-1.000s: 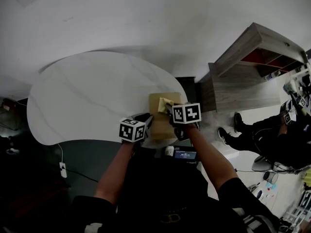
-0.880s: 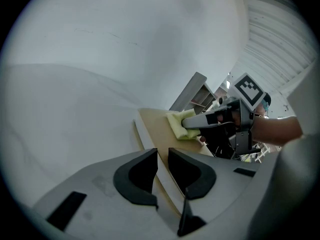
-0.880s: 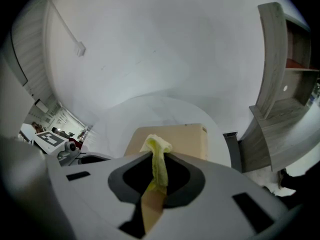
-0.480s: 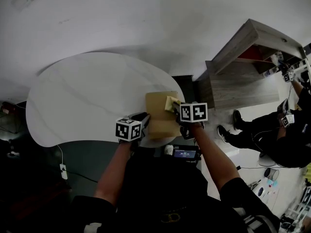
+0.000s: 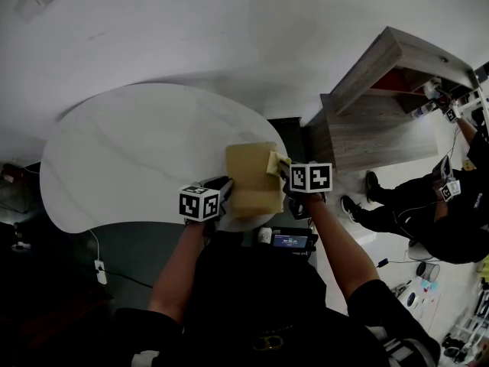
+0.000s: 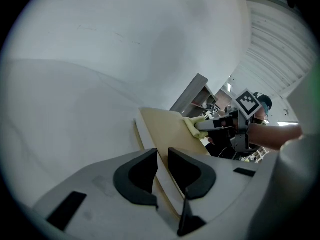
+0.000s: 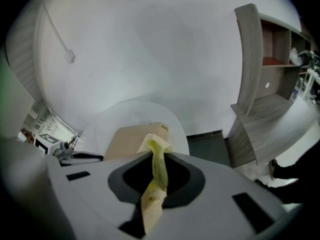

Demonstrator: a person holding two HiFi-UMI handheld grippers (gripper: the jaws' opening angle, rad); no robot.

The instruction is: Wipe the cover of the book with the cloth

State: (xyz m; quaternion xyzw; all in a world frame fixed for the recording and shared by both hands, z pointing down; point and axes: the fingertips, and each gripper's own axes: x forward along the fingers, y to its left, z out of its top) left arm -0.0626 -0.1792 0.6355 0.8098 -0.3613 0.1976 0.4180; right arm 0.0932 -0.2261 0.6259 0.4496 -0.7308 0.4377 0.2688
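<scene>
Cloth (image 7: 159, 156) sits pinched between right gripper (image 5: 286, 176) fingers (image 7: 131, 178), touching book (image 7: 129, 136) cover.

Dim, flat light, muted colour. Head view: pale wall (image 5: 229, 21) brightest, near bottom almost black. Gripper views: heavy fisheye bend, black vignetted corners; right gripper (image 7: 159, 159) soft-focus up close.

The white rounded table (image 5: 130, 155) carries 1 tan book (image 5: 250, 176) at its edge.

Matt tan card cover on the book (image 5: 252, 178), soft yellow cloth (image 7: 157, 166), smooth white table (image 5: 130, 151), grey wood-grain shelf (image 5: 374, 132).
</scene>
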